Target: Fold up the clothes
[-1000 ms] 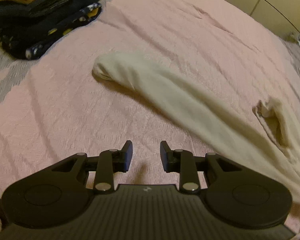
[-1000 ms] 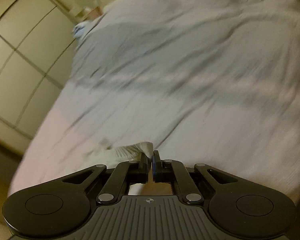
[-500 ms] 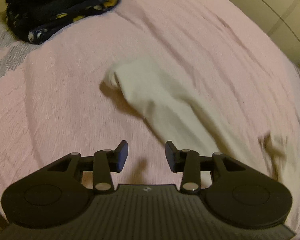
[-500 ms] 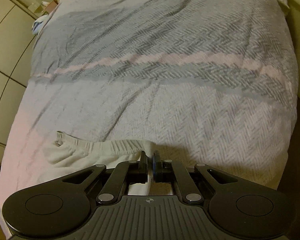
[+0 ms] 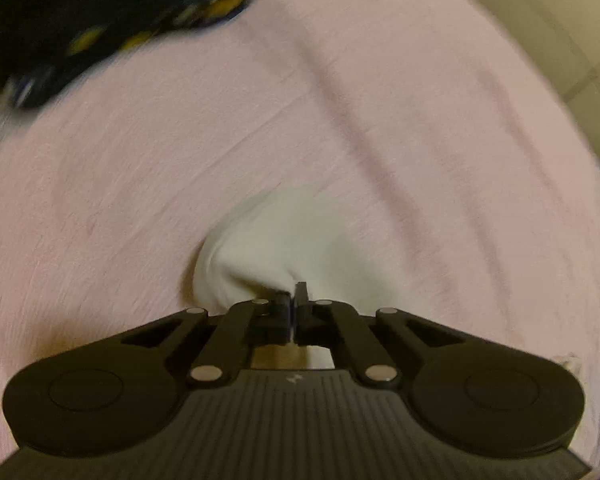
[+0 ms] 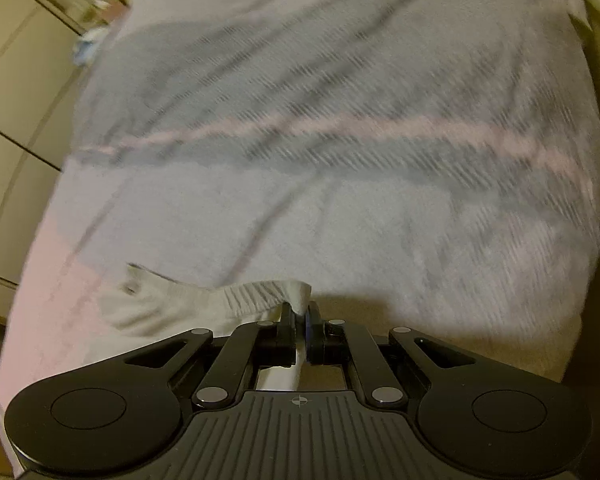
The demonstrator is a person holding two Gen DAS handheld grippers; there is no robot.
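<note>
Likely a home bedroom: bedspread [image 6: 340,160], wardrobe doors [image 6: 16,92].

Left wrist view: looked forward along the left gripper [image 5: 293,300], low and close over the pink bedspread [image 5: 140,208]; dark stacked clothes [image 5: 92,20] lay at 11 o'clock, cupboard doors [image 5: 560,40] at 1 o'clock.

Right wrist view: looked forward along the right gripper [image 6: 300,312], close above the bed, facing grey herringbone cover [image 6: 340,220]; cupboard doors [image 6: 16,128] at 9 o'clock.

Shared: the cream garment [image 5: 300,248] [image 6: 172,300], pink bedspread [image 6: 40,300].
</note>
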